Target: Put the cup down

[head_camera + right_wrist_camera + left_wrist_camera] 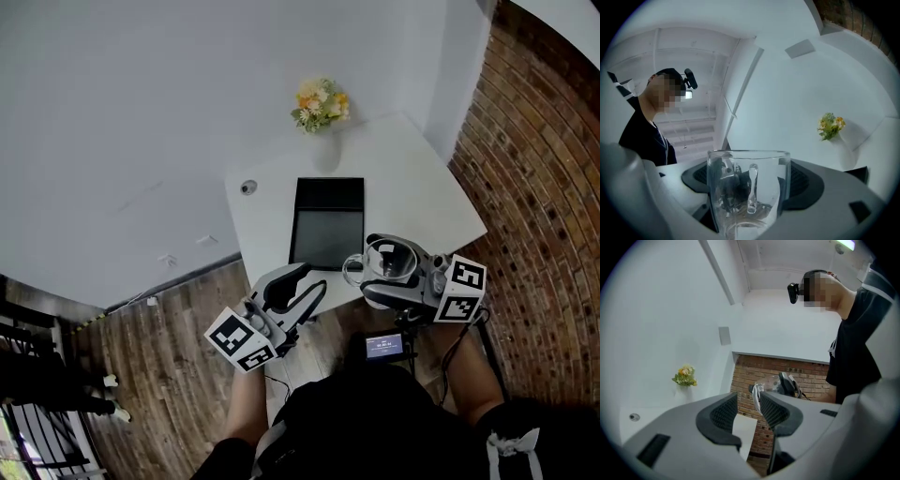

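The right gripper (749,183) pinches a clear glass cup (386,258) between its dark ribbed pads, one jaw on each side of the glass. The cup stands upright, its handle turned toward the left side. From the head view it sits at the near edge of a white table (412,178), just beside the near right corner of a black tray (327,225). Whether its base touches the table cannot be told.

The left gripper (749,411) hangs lower, off the table's near edge over the wooden floor (178,328). Its jaws are spread apart with nothing between them.

At the far edge of the table stands a small bunch of yellow and white flowers (321,103). A brick wall (534,187) runs along the right.
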### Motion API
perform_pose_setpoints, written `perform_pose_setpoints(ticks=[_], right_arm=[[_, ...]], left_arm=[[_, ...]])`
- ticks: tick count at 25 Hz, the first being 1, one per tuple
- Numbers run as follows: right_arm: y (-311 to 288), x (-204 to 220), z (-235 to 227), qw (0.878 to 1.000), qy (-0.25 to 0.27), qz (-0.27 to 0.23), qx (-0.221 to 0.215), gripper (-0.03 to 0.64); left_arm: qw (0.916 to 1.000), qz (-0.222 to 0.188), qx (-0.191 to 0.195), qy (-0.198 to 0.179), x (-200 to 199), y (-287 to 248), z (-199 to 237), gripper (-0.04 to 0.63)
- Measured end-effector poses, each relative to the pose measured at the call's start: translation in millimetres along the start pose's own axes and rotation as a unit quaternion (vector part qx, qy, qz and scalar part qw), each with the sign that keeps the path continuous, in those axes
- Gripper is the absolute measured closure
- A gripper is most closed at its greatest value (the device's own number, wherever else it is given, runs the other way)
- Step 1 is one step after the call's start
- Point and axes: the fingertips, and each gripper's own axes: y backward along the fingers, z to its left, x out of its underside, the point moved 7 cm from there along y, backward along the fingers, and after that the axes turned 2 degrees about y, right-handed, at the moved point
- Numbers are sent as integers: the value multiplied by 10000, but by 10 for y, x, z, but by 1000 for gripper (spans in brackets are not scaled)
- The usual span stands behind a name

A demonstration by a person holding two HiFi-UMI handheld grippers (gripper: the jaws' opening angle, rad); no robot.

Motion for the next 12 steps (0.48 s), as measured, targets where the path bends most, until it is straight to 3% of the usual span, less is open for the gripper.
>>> perform_pose_setpoints(ticks=[5, 12], right_arm=[[-17, -109, -329, 10000, -58, 54, -39, 192], [-200, -148, -451, 9999, -54, 98, -58, 190]], left_arm=[[9999, 68, -130, 50, -3, -186, 187, 452], [9997, -6, -209, 102, -54, -150, 392, 453]])
